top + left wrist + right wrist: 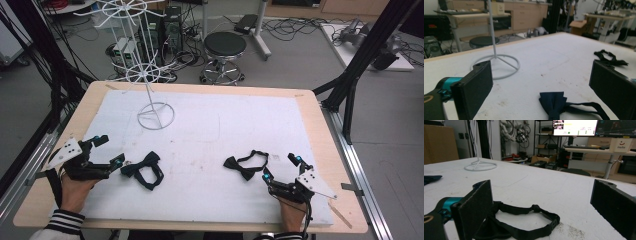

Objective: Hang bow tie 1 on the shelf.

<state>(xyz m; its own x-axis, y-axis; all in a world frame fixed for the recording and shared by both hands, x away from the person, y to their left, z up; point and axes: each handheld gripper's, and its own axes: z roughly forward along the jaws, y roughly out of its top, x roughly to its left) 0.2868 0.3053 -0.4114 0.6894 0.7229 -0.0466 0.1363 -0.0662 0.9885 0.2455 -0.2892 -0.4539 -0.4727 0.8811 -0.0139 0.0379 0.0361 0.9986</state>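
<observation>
Dark navy fabric bow tie (142, 170) lay near counter's front-left edge, just ahead of left tongs (109, 151), jaws apart. Black strapped bow tie (246, 165) lay front-right, beside right tongs (281, 167), also apart. White wire stand (155, 116) stood toward the back-left.

The person's left hand (75, 190), in a black-and-white striped sleeve (62, 223), holds the black two-jaw left gripper (111, 151) low, jaws spread wide and pointing right. The right hand (292, 212) holds the black right gripper (281, 167) low too, jaws wide apart, pointing up-left.
</observation>
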